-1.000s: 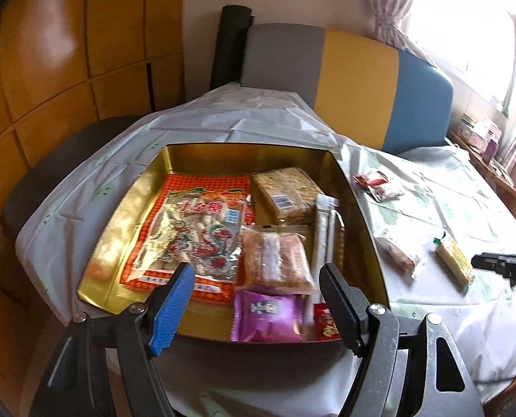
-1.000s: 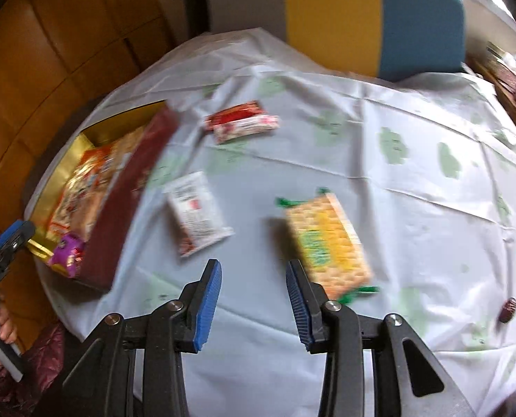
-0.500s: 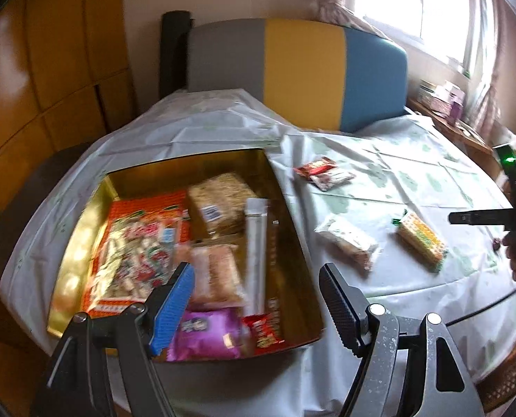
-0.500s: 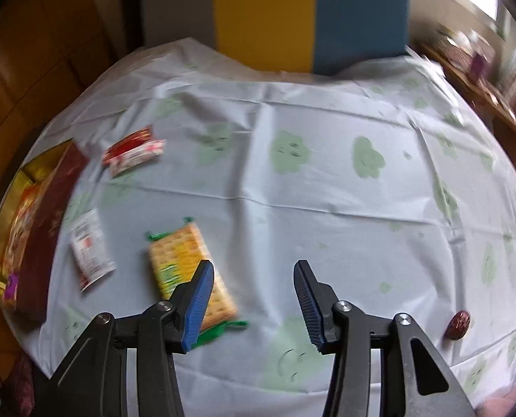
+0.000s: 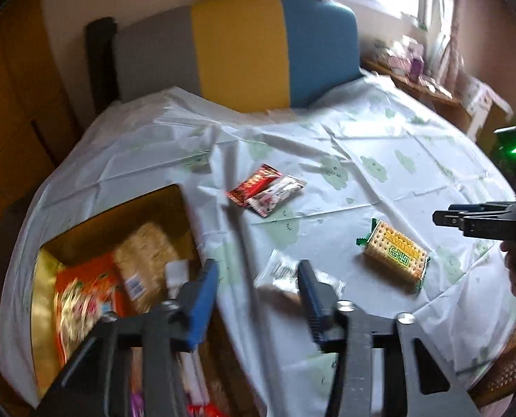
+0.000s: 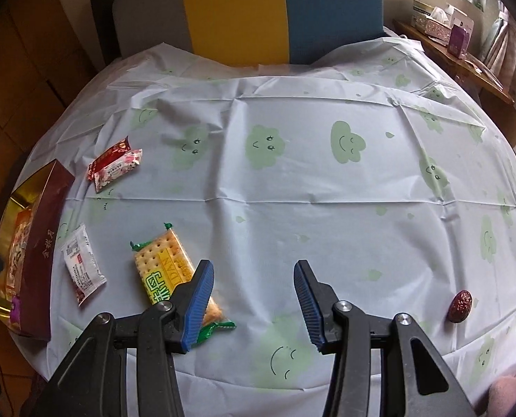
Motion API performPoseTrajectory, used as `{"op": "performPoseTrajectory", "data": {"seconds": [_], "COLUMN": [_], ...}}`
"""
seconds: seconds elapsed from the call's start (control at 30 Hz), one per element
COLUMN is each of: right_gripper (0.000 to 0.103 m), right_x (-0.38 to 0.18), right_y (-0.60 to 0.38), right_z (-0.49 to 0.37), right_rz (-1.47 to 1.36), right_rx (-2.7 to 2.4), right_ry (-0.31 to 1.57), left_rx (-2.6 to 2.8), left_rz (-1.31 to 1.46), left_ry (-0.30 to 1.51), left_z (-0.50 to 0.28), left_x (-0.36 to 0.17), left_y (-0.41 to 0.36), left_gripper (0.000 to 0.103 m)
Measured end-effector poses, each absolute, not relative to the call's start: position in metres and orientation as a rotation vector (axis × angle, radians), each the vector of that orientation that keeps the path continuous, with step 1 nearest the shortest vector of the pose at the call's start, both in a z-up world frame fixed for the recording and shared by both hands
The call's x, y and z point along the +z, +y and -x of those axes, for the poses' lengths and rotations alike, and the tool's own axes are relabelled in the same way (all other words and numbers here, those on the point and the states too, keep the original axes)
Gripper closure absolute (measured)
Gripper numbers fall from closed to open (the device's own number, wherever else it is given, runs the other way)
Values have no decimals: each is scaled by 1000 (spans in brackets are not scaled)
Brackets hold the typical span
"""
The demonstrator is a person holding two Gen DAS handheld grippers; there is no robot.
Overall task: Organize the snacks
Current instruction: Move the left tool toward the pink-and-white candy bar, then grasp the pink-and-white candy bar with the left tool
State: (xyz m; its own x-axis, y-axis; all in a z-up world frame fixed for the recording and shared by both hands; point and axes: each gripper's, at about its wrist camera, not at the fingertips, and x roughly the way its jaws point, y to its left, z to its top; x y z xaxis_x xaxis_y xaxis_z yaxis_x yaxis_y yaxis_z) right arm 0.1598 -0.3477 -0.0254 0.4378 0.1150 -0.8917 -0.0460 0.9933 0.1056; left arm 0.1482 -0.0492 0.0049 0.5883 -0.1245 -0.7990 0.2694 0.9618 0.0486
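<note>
In the left wrist view my left gripper (image 5: 258, 288) hangs over the box's right wall, jaws closing with nothing pressed between them. A white packet (image 5: 279, 272) lies on the cloth just beyond its right finger. The gold box (image 5: 42, 278) holds several snack packs. A yellow cracker packet (image 5: 395, 257) and two red packets (image 5: 265, 189) lie on the table. My right gripper (image 6: 252, 288) stands open above bare cloth, its left finger over the end of the cracker packet (image 6: 160, 267). The white packet (image 6: 80, 266) lies left of that.
A round table under a pale cloth with green clouds (image 6: 292, 173). A brown date (image 6: 461, 306) lies near the front right edge. The box's maroon wall (image 6: 42, 253) stands at the left. A grey, yellow and blue chair back (image 6: 244, 10) is behind the table.
My left gripper swung right, from over the box to its right wall, and its jaws narrowed. My right gripper shifted right past the cracker packet and opened a little wider.
</note>
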Motion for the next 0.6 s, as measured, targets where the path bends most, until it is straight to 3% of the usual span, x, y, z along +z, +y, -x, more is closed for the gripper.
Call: {"op": "performPoseTrajectory", "data": {"seconds": [0.2, 0.6], "right_gripper": [54, 54], "right_x": [-22, -17], "right_y": [-352, -356], "right_z": [-162, -163], "right_rz": [-95, -130], "right_rx": [105, 123], "right_ry": [1109, 1106], "left_rx": [-264, -326], "left_rz": [-205, -443], "left_ry": [973, 1020], "left_z": [-202, -274], "left_x": [-10, -59], "left_y": [-72, -123], "left_gripper": [66, 66]}}
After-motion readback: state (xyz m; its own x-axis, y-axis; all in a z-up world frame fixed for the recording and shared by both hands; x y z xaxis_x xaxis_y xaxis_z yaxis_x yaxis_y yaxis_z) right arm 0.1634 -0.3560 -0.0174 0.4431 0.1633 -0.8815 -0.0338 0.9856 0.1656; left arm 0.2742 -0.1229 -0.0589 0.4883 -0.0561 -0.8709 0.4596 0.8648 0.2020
